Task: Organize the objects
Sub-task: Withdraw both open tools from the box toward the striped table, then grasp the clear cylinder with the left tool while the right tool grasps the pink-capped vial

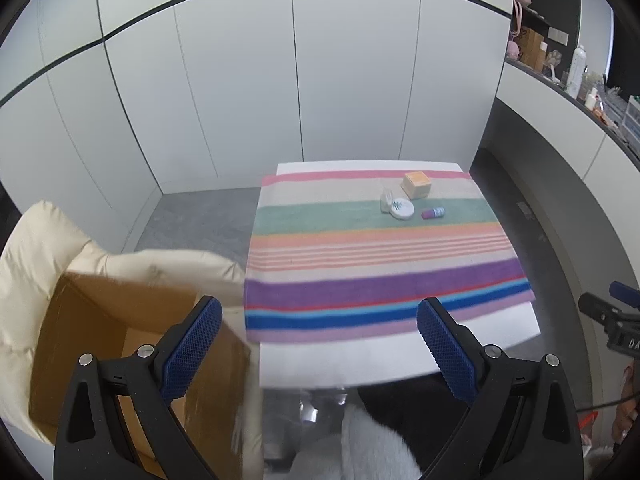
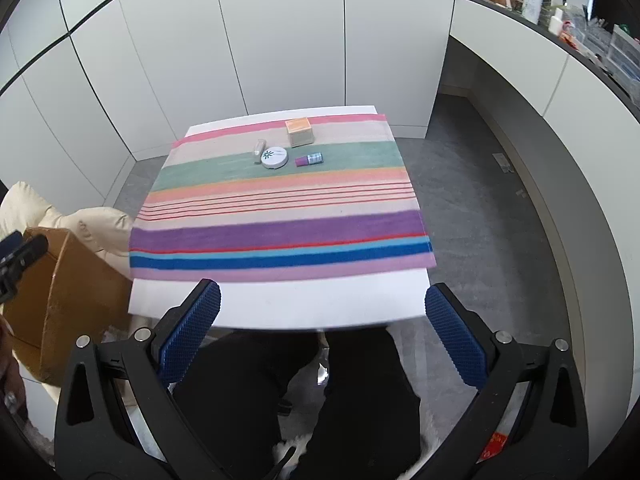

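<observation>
Nearest the lens: left gripper [image 1: 320, 344] spread wide, holding nothing, above open cardboard box [image 1: 120, 344] at lower left. Right gripper [image 2: 322, 328] likewise wide, empty-handed. Mid-frame on striped cloth [image 2: 280, 232]: orange box [image 2: 300, 132], round compact [image 2: 275, 157], purple bottle [image 2: 309, 159], clear tube [image 2: 259, 151], clustered together.

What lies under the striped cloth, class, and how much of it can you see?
A white table shows as bare strips along the near and far edges of the striped cloth. The rest of the tabletop is covered, so anything there is hidden.
</observation>
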The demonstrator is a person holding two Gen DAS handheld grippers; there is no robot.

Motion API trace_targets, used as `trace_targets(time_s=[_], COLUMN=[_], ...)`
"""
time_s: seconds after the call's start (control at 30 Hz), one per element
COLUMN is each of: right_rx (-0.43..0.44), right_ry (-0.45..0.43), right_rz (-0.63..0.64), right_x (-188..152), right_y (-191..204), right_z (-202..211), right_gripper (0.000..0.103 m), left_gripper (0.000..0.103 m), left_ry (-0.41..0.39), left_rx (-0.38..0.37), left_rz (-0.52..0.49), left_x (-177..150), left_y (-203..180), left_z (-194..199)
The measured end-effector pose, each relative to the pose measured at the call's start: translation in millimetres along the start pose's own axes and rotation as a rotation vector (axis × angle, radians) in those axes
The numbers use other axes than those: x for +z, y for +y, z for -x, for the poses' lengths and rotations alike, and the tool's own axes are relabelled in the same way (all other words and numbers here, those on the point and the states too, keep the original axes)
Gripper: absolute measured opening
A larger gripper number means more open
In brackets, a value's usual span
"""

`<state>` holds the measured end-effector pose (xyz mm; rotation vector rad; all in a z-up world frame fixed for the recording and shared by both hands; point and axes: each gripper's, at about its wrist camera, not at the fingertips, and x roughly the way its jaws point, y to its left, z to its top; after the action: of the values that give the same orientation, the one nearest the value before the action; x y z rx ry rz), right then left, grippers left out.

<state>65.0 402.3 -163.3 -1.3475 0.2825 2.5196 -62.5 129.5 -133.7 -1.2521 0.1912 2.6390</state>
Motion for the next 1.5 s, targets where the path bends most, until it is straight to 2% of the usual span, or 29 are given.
trace_targets(time_s=[0.2, 0.47, 0.67, 0.77, 0.83, 1.0, 1.1, 1.17, 1.23, 1.27, 1.3, 1.33, 1.37, 1.4, 1.43, 1.5], right_rx=[0.020, 0.008, 0.007, 0.012, 0.038, 0.013, 0.018, 0.004, 0.016, 0.021, 0.020, 0.020, 0.020, 0.020, 0.018, -0.001], right_ry=[0.040, 0.071, 0.050, 0.086, 0.098, 0.102, 0.089, 0.082, 0.071, 0.071, 0.066, 0.060, 0.052, 0.042, 0.032, 0.031], right_rz=[0.000, 0.040, 0.067, 0.076, 0.071, 0.106, 0.130, 0.147, 0.140, 0.136, 0.135, 0.135, 0.136, 0.138, 0.143, 0.157], right_x=[30, 72, 108, 124, 131, 140, 140, 139, 138, 138, 138, 139, 139, 139, 139, 141], right_y=[-11, -14, -8, -5, -3, 8, 15, 19, 19, 18, 18, 18, 18, 18, 20, 24], right_z=[-52, -150, -249, -303, -335, -384, -396, -402, -403, -403, -403, -402, -400, -398, -395, -393], right_gripper=[0.103, 0.103, 0.103, 0.103, 0.103, 0.103, 0.103, 0.103, 0.103, 0.103, 0.100, 0.096, 0.093, 0.080, 0.063, 0.060], left_gripper=[0.099, 0.099, 0.099, 0.099, 0.099, 0.099, 0.099, 0.098, 0.086, 0.086, 0.078, 0.060, 0.047, 0.022, 0.017, 0.016], left_ry=[-0.001, 0.048, 0.121, 0.150, 0.160, 0.167, 0.161, 0.182, 0.203, 0.200, 0.192, 0.204, 0.220, 0.245, 0.251, 0.254], left_rx=[-0.006, -0.071, -0.072, -0.048, -0.047, -0.113, -0.078, -0.022, 0.018, 0.027, 0.029, 0.035, 0.027, 0.006, -0.021, -0.016], left_rz=[-0.074, -0.162, -0.088, -0.081, -0.078, -0.032, -0.074, -0.103, -0.104, -0.089, -0.074, -0.063, -0.060, -0.051, -0.032, -0.036], left_x=[40, 81, 106, 114, 116, 123, 126, 126, 125, 125, 125, 126, 126, 125, 124, 123], left_y=[-27, -76, -91, -99, -103, -113, -127, -134, -135, -132, -130, -129, -129, -128, -126, -125], left_z=[-50, -155, -264, -316, -338, -377, -393, -409, -423, -428, -428, -433, -436, -441, -443, -442])
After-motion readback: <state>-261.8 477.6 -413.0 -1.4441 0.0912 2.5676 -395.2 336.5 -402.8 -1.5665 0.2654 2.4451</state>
